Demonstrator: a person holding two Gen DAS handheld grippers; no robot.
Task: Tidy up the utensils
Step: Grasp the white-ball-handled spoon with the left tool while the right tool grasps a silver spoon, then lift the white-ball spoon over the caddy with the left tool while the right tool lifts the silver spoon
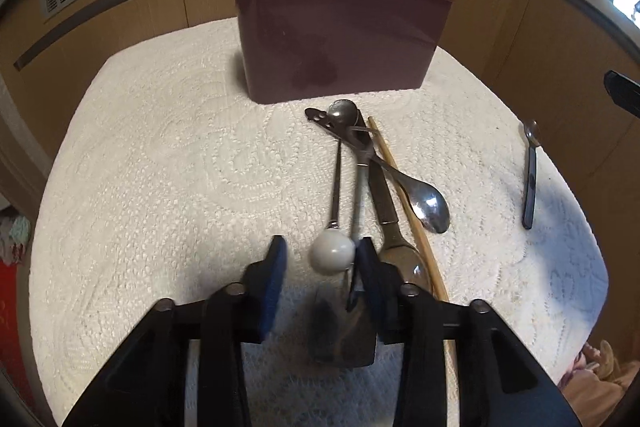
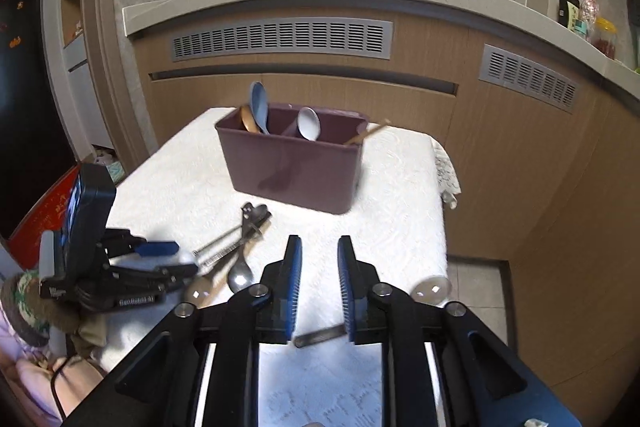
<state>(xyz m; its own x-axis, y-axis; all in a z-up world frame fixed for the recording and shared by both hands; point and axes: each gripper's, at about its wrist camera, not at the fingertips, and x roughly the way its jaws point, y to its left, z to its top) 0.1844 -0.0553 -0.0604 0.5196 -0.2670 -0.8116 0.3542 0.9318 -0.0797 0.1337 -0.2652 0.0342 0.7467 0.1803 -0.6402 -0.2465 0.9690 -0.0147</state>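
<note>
A maroon utensil holder [image 1: 336, 39] [image 2: 292, 167] stands at the back of the table, with a blue spoon, a wooden spoon, a white spoon and a chopstick in it. In front lies a pile of utensils [image 1: 372, 179] [image 2: 236, 247]: metal spoons, a bottle opener, a chopstick. My left gripper [image 1: 322, 263] [image 2: 176, 259] is low over the pile's near end. The white ball end of a thin spoon [image 1: 333, 254] sits between its jaws, against the right pad and apart from the left one. My right gripper [image 2: 320, 267] hovers narrowly open and empty above a lone metal spoon [image 2: 430, 289] [image 1: 530, 179].
A white textured cloth [image 1: 160, 167] [image 2: 400, 187] covers the small table, whose right edge drops to a tiled floor [image 2: 476, 279]. Wooden cabinets with vents [image 2: 280, 39] stand close behind. A person's sleeve and clothing [image 2: 28, 311] are at the lower left.
</note>
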